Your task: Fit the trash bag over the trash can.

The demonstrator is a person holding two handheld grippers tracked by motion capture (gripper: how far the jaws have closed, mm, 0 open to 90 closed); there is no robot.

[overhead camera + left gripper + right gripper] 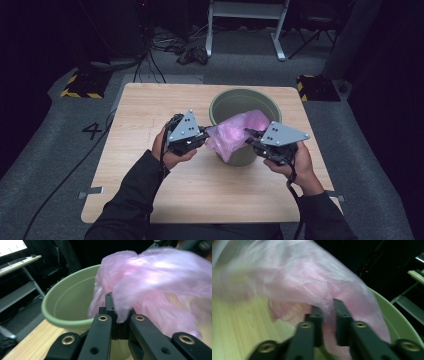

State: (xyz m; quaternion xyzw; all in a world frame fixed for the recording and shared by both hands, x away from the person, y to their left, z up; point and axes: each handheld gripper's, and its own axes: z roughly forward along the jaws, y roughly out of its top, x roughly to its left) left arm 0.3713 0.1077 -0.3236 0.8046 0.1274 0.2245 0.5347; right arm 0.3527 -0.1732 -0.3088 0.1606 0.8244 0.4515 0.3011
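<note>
A pale green bucket (pixel 245 93) stands on the wooden table (pixel 150 107), right of centre. A thin pink plastic bag (pixel 235 131) hangs bunched over the bucket's near rim, stretched between both grippers. My left gripper (pixel 206 134) is at the bag's left edge; in the left gripper view the left gripper (pixel 117 312) is shut on a fold of the bag (pixel 155 277), with the bucket (pixel 70 297) behind. My right gripper (pixel 248 132) holds the bag's right side; in the right gripper view the right gripper (pixel 327 307) pinches the film of the bag (pixel 294 282) above the bucket's rim (pixel 394 315).
Beyond the table's far edge lie cables (pixel 165 47), a white desk frame (pixel 245 22) and yellow-black striped stand bases (pixel 80 87). Bare wood stretches left and in front of the bucket. A person's dark-sleeved forearms (pixel 135 195) come in from the bottom.
</note>
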